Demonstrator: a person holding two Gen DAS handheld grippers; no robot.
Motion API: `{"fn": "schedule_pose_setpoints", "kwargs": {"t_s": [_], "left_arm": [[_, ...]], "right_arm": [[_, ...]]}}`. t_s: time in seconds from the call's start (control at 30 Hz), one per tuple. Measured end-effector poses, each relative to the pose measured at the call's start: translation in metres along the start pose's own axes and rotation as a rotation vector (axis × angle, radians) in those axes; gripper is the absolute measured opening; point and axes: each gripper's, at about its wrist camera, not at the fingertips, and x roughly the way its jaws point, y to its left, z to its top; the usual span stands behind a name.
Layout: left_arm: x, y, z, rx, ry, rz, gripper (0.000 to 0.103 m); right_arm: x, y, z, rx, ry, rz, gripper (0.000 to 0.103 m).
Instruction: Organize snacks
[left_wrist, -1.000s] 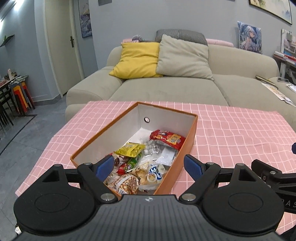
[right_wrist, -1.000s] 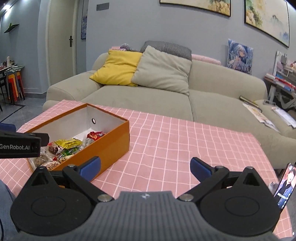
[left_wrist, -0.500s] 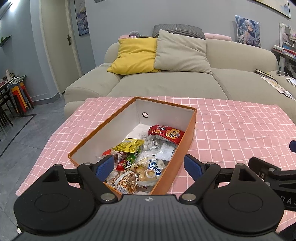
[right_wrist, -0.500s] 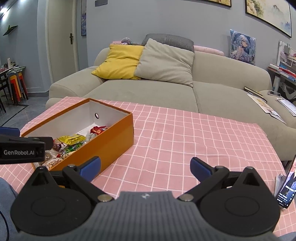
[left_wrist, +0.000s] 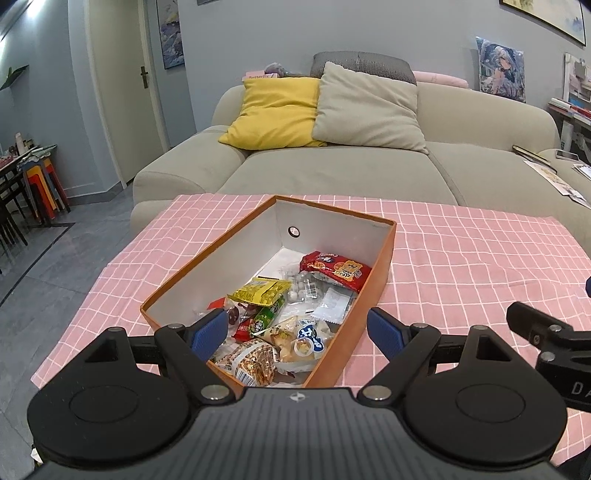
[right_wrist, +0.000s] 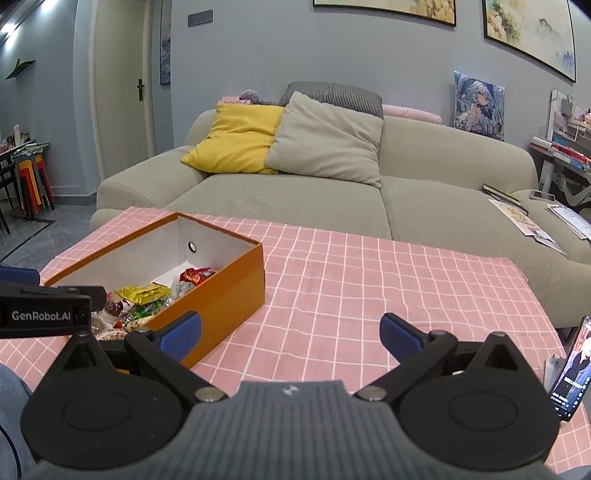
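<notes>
- A beige sofa (left_wrist: 332, 173) stands behind the table, with a yellow cushion (left_wrist: 275, 110) and a grey cushion (left_wrist: 365, 107) leaning side by side on its back.
- The table carries a pink checked cloth (left_wrist: 461, 251) over its whole top.
- An orange box (left_wrist: 373, 280) with white inner walls sits on the cloth, lid off, toward the table's left part; in the right wrist view the box (right_wrist: 229, 291) lies left of the right gripper.
- Snacks fill the box's near half: a red pack (left_wrist: 334, 269) against the right wall, a yellow pack (left_wrist: 260, 291) at the middle, a green pack (left_wrist: 267, 317) just under it, and a brown-and-white pack (left_wrist: 255, 363) at the near end.
- The left gripper (left_wrist: 297, 332) hovers over the near end of the box, fingers spread wide and holding nothing; its left finger (left_wrist: 208, 330) sits above the inside of the box, the right one outside the wall.
- The right gripper (right_wrist: 290, 330) hangs over bare cloth beside the box, fingers spread wide, empty.
- A phone (right_wrist: 570, 373) with a lit screen stands propped at the table's right edge.
</notes>
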Motion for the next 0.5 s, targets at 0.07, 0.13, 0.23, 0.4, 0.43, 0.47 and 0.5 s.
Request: {"fn": "schedule_pose_setpoints", "kwargs": {"t_s": [0.07,0.13,0.23,0.4,0.43,0.47,0.5], "left_arm": [[-0.0002,0.0008,-0.0001,-0.004,-0.001,0.001,0.099],[-0.0006,0.0008,-0.0002,-0.007,-0.001,0.002,0.1],[-0.0021,0.0014,-0.0005,-0.006,-0.007,0.002,0.1],[-0.0033,0.0021,-0.0007,-0.008,-0.008,0.001,0.1],[-0.0038,0.002,-0.0007,-0.007,-0.01,0.002,0.1],[-0.0035,0.0022,-0.0002,-0.006,-0.01,0.003,0.1],[-0.0037,0.0027,0.0001,-0.007,-0.011,0.003,0.1]], "right_arm": [[0.0,0.0002,0.0006,0.004,-0.002,0.002,0.099],[-0.0004,0.0007,0.0009,0.0,-0.004,0.001,0.099],[-0.0017,0.0015,0.0009,-0.003,-0.009,0.003,0.099],[-0.0047,0.003,0.0011,-0.014,-0.021,0.007,0.099],[-0.0053,0.0033,0.0012,-0.015,-0.023,0.007,0.099],[-0.0063,0.0038,0.0003,-0.015,-0.024,0.008,0.099],[-0.0068,0.0039,0.0003,-0.015,-0.026,0.009,0.099]]}}
